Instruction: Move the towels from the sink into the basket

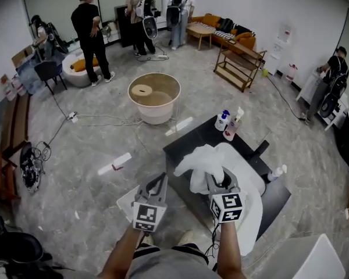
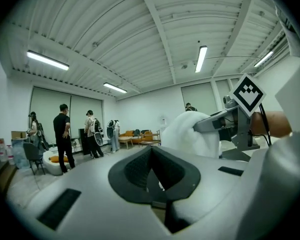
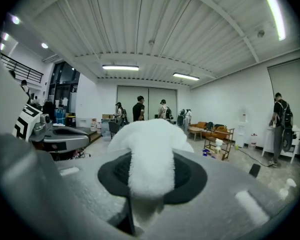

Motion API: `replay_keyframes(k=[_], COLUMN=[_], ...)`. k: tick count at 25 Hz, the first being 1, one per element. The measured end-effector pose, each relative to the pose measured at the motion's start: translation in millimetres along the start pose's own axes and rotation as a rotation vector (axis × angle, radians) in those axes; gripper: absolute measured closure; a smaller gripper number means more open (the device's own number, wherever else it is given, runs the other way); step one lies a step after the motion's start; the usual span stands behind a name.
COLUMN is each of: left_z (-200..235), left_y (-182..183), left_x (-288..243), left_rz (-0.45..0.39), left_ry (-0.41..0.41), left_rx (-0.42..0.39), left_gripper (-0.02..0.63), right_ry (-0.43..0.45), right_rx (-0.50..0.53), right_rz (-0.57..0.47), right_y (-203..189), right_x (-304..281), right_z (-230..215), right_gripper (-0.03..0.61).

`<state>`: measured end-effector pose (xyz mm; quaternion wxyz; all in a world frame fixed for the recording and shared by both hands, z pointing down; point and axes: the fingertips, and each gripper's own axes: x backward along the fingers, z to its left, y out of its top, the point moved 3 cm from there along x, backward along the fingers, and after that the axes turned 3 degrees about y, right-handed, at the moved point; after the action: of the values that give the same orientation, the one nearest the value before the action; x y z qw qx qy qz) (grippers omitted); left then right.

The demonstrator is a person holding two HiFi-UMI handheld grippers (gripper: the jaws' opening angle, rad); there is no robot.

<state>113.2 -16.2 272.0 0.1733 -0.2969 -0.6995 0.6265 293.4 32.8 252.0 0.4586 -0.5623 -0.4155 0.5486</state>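
At the bottom of the head view, 2 forearms reach up into the frame, each with a gripper. The left gripper (image 1: 160, 179), bottom centre, has its jaws pressed together with nothing between them; its own view shows the dark pads meeting in a ridge. Just right of it, the right gripper (image 1: 216, 182) pinches 1 white towel (image 1: 200, 163), and in the right gripper view the towel (image 3: 150, 149) bulges out over the pads and hides their tips. The towel is bunched above the left part of the white sink (image 1: 257, 186), which is set in a black table (image 1: 192, 144) at lower right. At the table's far edge stand 2 bottles (image 1: 223, 121). Beyond, in the upper centre, the round pale basket (image 1: 155, 113) sits on the grey floor, well apart from the towel. Several people stand along the top edge.
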Motion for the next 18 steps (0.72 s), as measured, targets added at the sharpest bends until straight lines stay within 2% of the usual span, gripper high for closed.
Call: replay_keyframes(k=[8, 18], left_z=[67, 142], left_y=[-30, -81], left_x=[49, 106], left_rz=[0.042, 0.128], left_ry=[0.169, 0.352], left_rx=[0.021, 0.062], left_gripper=[0.604, 0.604], right_ry=[0.177, 0.384], right_rx=[0.016, 0.004], right_rz=[0.002, 0.047], right_y=[1, -21], right_x=[-57, -129], right_z=[77, 175], right_gripper=[0.46, 0.46])
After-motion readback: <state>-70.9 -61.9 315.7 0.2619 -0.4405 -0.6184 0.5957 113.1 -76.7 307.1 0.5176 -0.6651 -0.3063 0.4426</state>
